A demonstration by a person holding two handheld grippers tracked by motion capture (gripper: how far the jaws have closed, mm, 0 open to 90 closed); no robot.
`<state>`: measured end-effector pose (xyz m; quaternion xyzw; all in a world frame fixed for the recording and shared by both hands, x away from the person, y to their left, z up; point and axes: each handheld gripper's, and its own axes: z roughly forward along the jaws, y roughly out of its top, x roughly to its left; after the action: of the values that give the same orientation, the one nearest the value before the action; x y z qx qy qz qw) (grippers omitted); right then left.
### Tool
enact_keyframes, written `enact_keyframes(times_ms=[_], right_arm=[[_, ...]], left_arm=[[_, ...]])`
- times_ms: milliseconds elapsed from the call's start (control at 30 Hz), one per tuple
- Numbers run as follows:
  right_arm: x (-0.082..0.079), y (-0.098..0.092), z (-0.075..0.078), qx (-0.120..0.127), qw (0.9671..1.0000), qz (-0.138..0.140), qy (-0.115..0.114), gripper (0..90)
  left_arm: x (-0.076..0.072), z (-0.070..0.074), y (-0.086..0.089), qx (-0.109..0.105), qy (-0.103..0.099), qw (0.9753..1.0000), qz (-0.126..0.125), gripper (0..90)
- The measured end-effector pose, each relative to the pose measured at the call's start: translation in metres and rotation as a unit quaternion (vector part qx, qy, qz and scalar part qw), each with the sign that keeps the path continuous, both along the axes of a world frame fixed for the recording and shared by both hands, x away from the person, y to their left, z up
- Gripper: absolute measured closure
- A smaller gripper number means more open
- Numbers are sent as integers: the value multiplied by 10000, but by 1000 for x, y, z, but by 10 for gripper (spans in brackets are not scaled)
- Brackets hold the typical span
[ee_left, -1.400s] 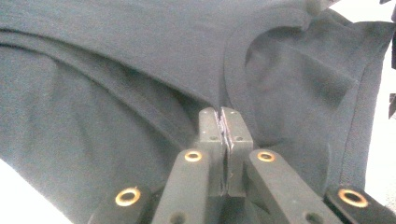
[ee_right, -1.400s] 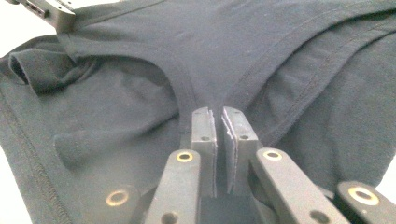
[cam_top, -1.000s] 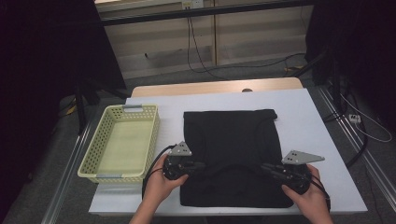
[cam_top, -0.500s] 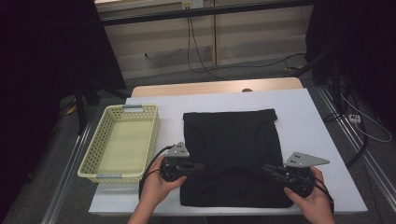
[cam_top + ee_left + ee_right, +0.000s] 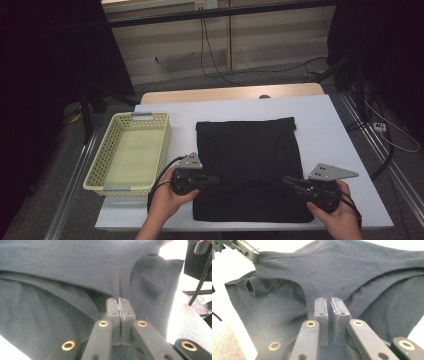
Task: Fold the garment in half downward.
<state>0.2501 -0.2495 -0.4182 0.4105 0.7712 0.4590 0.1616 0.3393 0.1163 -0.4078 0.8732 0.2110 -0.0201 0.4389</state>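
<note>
While the black garment (image 5: 248, 167) lies spread flat across the middle of the white desk (image 5: 330, 130), both grippers work at its near edge, the edge closest to the person. At the garment's near left corner the left gripper (image 5: 207, 180) sits in the person's left hand (image 5: 167, 200), its jaws reaching in over the cloth; in the left gripper view those jaws are pressed together on a raised fold of the garment (image 5: 75, 272), the fabric drawn up into a small peak right at the pads and sloping away to both sides. At the garment's near right corner the right gripper (image 5: 292, 183) is held in the right hand (image 5: 340, 217), with its grey three-cornered plate (image 5: 332, 172) showing above it. In the right gripper view its jaws stand close together with a thin slit between the pads, and the garment (image 5: 352, 267) rises just beyond them; I cannot tell for certain whether cloth is caught between them. That view also shows the left gripper (image 5: 254, 253) far off at the garment's other corner, its tip on a lifted edge of the cloth. Between the two grippers a seam or band of the garment curves in a shallow arc. Left of the garment, just apart from it, a pale yellow perforated basket (image 5: 107, 155) stands on the desk.
</note>
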Motion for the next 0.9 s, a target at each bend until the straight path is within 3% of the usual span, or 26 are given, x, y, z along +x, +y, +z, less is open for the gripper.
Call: enact_keyframes(times_ms=[200, 433, 533, 633, 667, 733, 767, 833, 900], right_arm=[[1, 1, 0, -27, 10000, 57, 45, 846], [-13, 1, 10, 5, 9997, 227, -85, 844], [-24, 2, 15, 41, 9992, 405, -52, 844], [-33, 3, 15, -27, 9982, 594, 83, 796], [-34, 3, 13, -7, 9975, 669, 230, 736], [-33, 3, 9, -102, 9981, 581, 198, 638], [-30, 1, 8, -84, 9985, 518, 182, 561], [-21, -2, 8, -84, 9996, 254, 132, 509], [-7, -7, 6, -69, 9999, 71, 105, 482]], left_arm=[[0, 3, 3, -49, -7, 10000, 7, 888], [-12, 17, 10, -126, -53, 9998, -164, 886], [-22, 18, 13, -125, 11, 9994, -311, 884], [-28, 8, 12, -193, 185, 9988, -413, 863], [-27, 3, 12, -124, 227, 9988, -421, 842], [-24, -4, 9, 53, 179, 9992, -352, 791], [-21, -7, 8, 26, 162, 9995, -263, 704], [-13, -8, 7, -25, 55, 10000, -11, 512], [-2, -9, 5, -35, -10, 9999, 122, 466]])
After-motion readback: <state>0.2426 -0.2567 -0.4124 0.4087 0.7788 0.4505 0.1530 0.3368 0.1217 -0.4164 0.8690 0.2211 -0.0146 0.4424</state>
